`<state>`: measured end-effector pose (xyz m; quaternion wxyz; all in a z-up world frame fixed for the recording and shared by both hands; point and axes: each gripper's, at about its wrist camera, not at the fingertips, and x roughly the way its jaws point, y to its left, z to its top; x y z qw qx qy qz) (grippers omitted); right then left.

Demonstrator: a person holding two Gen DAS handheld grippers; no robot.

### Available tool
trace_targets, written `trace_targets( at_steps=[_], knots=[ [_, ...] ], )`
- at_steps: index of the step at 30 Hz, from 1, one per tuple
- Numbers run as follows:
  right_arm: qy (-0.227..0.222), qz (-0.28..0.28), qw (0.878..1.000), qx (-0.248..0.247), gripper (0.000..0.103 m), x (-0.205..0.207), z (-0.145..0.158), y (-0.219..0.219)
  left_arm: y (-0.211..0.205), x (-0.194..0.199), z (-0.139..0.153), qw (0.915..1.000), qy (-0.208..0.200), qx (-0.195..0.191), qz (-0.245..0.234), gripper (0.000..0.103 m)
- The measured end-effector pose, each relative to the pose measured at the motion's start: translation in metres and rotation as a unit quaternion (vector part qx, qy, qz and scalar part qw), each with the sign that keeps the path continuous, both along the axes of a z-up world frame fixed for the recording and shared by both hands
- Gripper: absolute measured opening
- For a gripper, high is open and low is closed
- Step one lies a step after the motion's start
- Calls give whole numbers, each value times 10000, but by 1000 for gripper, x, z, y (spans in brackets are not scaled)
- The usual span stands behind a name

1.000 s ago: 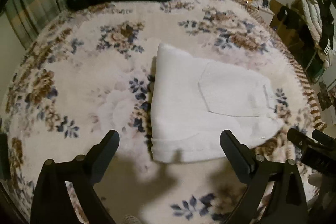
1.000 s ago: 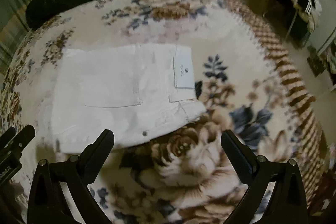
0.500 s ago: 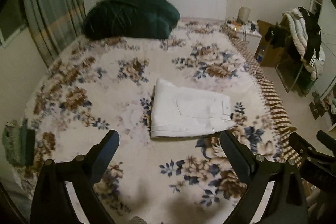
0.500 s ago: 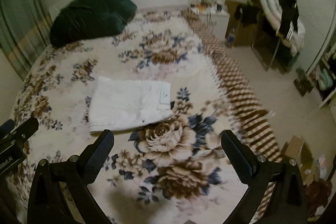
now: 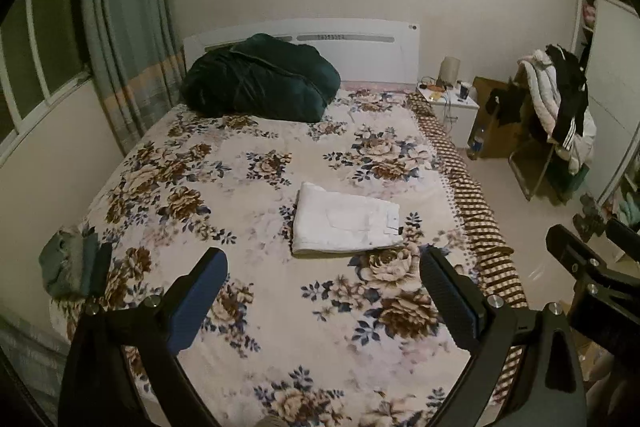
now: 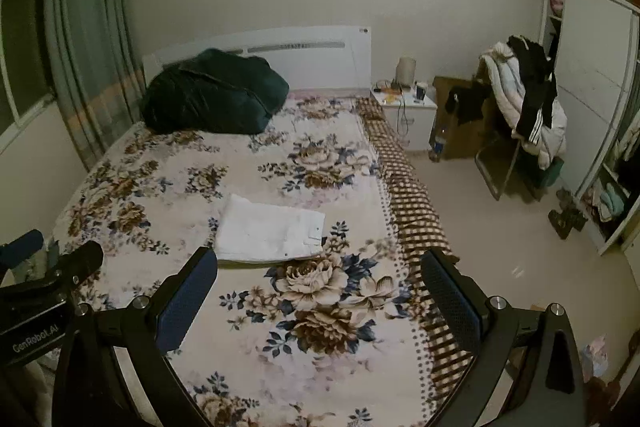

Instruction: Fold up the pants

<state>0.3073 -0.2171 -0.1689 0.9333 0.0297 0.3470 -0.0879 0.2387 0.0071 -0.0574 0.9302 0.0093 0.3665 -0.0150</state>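
Nearest to you, your left gripper (image 5: 322, 291) hangs above the foot of the bed with its jaws spread wide and nothing between them; your right gripper (image 6: 318, 291) does the same a little further toward the striped edge, jaws likewise apart and empty. Neither touches the cloth, and both sit well back from the work.

Past the fingertips, the pants (image 5: 346, 223) lie on the floral bedspread (image 5: 240, 163), roughly in the middle of the bed's width and closer to its foot than to the headboard. They read as a neat, flat white rectangle with layered edges along the near side, a back pocket facing up and the waistband with its small label at the end toward the striped border. From this, you can judge the folding as done or all but done: no loose leg trails out and no corner is lifted. What is left, if anything, is a final check or tidy.

The packet's long axis runs across the bed, side to side, with the waist end pointing toward the nightstand side and the folded end toward the curtain side.

Farther off, a dark green bundle (image 5: 260, 83) rests against the white headboard (image 5: 360, 43)
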Motion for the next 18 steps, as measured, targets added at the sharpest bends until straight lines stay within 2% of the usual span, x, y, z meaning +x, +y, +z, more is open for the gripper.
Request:
trace_targets(
  at_steps=[5, 9, 11, 18],
  knots=[
    [-115, 33, 9999, -8, 103, -46, 44, -1, 3, -28, 24, 9999, -82, -93, 111, 98],
    [-158, 84, 9998, -31, 103, -68, 67, 2, 6, -42, 35, 9998, -78, -136, 130, 99],
    [-170, 132, 9998, 9, 103, -75, 74, 3, 8, -45, 38, 9997, -114, -144, 132, 103],
    [-210, 237, 9995, -66, 103, -80, 83, 9, 14, -55, 46, 9994, -284, -43, 194, 103]
  ],
)
